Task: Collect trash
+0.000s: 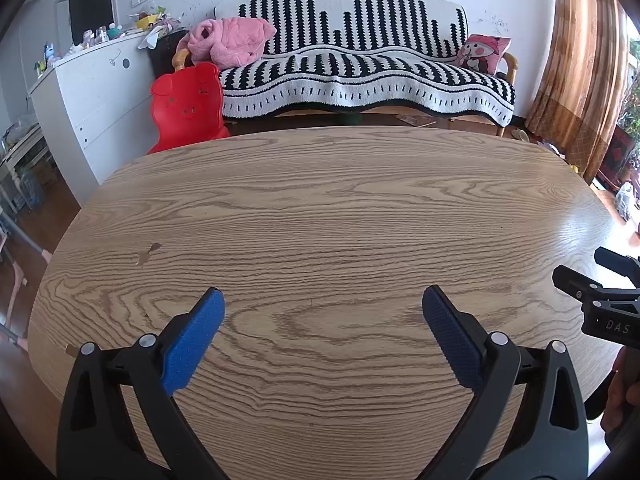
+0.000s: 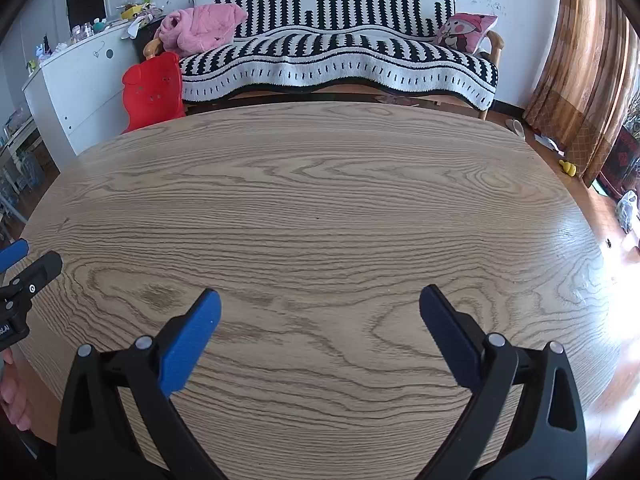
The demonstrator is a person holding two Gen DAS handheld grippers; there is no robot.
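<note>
My left gripper point(image 1: 323, 300) is open and empty, its blue pads spread wide above the wooden table point(image 1: 320, 208). My right gripper point(image 2: 320, 300) is open and empty too, over the same table point(image 2: 320, 200). Each gripper shows at the edge of the other's view: the right one point(image 1: 600, 292) at the right side, the left one point(image 2: 24, 268) at the left side. No trash shows on the table top in either view. A small dark mark point(image 1: 149, 252) sits on the wood at the left.
Beyond the table stand a sofa with a black and white cover point(image 1: 360, 72), a pink jacket point(image 1: 228, 40), a red plastic chair point(image 1: 188, 104) and a white cabinet point(image 1: 92, 92). Curtains point(image 1: 580, 72) hang at the right. Small items lie on the floor at the right point(image 2: 568, 166).
</note>
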